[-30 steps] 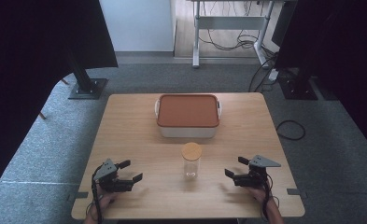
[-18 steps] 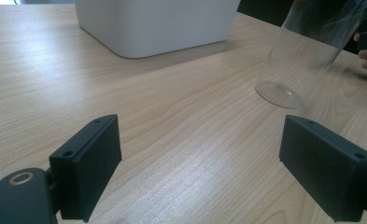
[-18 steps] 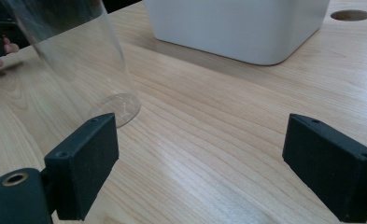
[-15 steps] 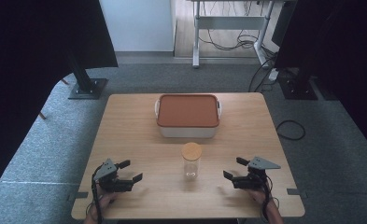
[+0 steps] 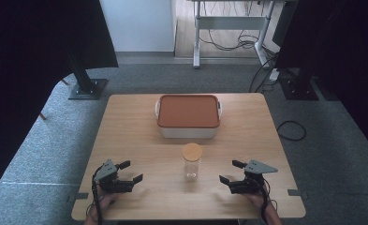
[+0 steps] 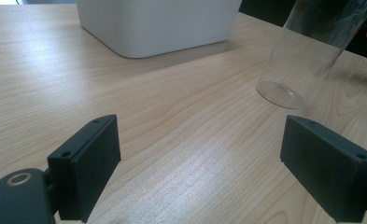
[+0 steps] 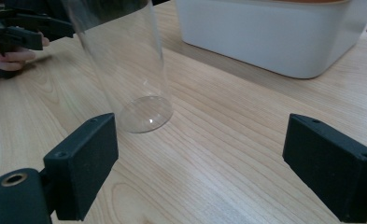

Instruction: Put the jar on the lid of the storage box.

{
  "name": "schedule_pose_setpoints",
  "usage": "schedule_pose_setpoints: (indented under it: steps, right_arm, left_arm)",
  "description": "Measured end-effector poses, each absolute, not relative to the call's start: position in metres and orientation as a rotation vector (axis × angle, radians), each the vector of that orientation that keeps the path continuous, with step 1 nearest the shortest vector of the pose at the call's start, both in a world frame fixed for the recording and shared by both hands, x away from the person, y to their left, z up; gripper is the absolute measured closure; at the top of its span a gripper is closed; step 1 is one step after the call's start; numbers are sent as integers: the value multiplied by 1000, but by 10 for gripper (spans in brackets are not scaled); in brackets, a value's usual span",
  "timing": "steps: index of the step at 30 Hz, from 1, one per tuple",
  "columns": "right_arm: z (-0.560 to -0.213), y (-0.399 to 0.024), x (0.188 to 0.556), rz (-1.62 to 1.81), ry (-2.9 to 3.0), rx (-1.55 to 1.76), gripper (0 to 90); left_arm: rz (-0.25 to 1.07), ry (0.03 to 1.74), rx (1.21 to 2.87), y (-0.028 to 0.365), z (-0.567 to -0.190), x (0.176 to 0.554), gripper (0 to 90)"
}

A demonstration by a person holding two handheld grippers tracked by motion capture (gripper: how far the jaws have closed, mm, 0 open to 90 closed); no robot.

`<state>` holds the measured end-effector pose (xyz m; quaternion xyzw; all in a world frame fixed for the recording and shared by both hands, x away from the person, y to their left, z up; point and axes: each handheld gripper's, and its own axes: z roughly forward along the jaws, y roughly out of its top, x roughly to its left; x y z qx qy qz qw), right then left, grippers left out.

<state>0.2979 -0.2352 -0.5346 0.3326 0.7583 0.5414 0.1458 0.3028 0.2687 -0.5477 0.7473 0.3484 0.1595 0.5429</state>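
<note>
Jar (image 6: 307, 56) top cut off

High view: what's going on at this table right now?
A person sits at the table with a gripper in each hand. The left gripper and right gripper both rest near the front edge with jaws open, holding nothing. Between them stands a clear glass jar with a wooden lid, upright and untouched. Behind it sits a white container with a brown lid on. No grasp has been made yet.
</note>
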Motion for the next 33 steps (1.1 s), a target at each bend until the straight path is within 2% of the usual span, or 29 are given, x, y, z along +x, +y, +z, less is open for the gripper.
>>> schedule_pose_setpoints:
  steps: [33]
  right_arm:
    - [-524, -207, 297, 1607, 2207, 855, 93]
  left_arm:
    - [384, 828, 1770, 268, -548, 303, 111]
